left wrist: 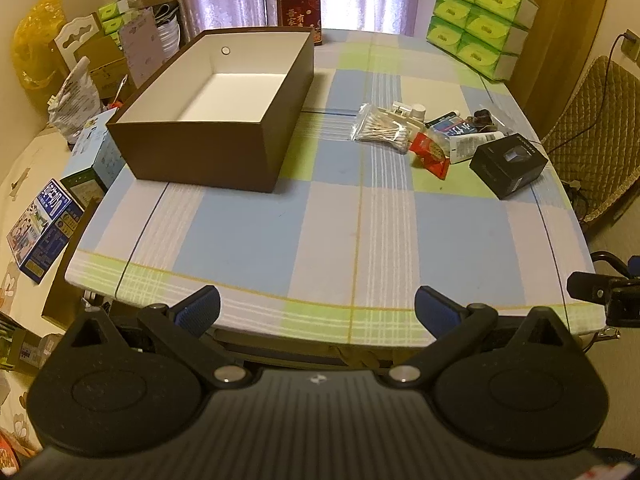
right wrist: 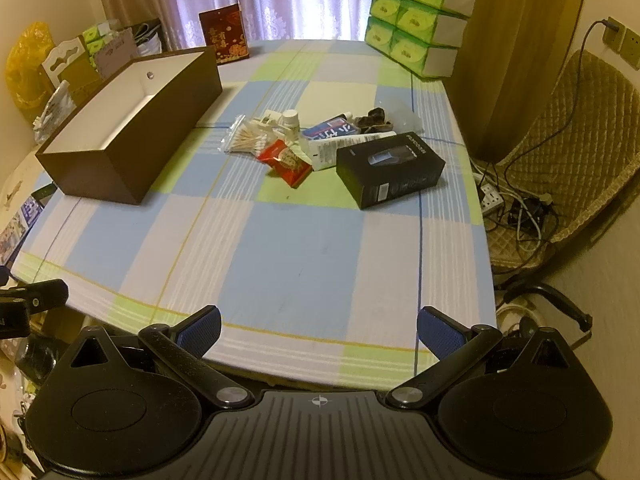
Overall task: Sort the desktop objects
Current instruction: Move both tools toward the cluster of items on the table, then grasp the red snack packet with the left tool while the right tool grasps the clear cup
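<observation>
A big table (left wrist: 320,240) with a blue, green and white checked cloth is filling both views. A big brown box (left wrist: 208,120) is sitting open on its left part, and its white inside is bare. Only the left wrist view is looking down to the box floor; the right wrist view is showing just its long side and one inner wall. A stack of green tissue packs (right wrist: 416,20) is standing at the far right corner, and a dark red bag (right wrist: 224,34) is standing at the far edge.

The small things to sort are lying in a heap right of the box, well apart from it. A black box (right wrist: 390,170) is lying nearest, touching a white tube (right wrist: 332,148). A red snack packet (right wrist: 286,162) and a clear bag of cotton swabs (right wrist: 244,138) are lying just beside it.

Only the right wrist view is showing a padded chair (right wrist: 580,140) and tangled cables on the floor.

The left gripper (left wrist: 318,308) is hanging over the near table edge, fingers spread wide, holding nothing. The right gripper (right wrist: 319,330) is doing the same.
</observation>
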Demonstrator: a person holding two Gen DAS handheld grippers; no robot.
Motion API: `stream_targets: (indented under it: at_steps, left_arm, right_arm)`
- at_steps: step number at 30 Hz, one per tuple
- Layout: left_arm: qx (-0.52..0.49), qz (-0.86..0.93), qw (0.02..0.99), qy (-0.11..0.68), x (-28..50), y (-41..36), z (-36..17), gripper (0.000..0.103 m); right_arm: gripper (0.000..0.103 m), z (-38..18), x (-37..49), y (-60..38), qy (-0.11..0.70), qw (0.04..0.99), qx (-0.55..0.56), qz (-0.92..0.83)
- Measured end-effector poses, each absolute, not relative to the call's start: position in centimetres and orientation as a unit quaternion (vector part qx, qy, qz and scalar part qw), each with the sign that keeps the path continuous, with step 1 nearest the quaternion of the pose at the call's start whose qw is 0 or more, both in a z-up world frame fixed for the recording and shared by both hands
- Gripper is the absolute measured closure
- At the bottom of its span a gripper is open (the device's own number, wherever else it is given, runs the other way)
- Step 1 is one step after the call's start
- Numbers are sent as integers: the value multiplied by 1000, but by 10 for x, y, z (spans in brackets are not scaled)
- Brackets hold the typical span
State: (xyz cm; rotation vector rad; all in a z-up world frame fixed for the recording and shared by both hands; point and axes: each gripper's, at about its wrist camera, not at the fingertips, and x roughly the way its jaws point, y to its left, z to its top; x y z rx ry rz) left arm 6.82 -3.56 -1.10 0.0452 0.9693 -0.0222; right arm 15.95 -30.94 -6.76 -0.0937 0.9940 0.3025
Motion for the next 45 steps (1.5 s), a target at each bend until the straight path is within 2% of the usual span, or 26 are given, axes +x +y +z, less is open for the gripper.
stream_targets:
  at_steps: [35,45]
  left_arm:
    - [19,-73,872,484,169,-126,-46,1]
    - [8,-63,869,490,208,-154,-69,8]
  right_arm:
    - [2,-97,262,-389,474,867,17,152]
    - [2,-118,305,-419,465,869,11,170]
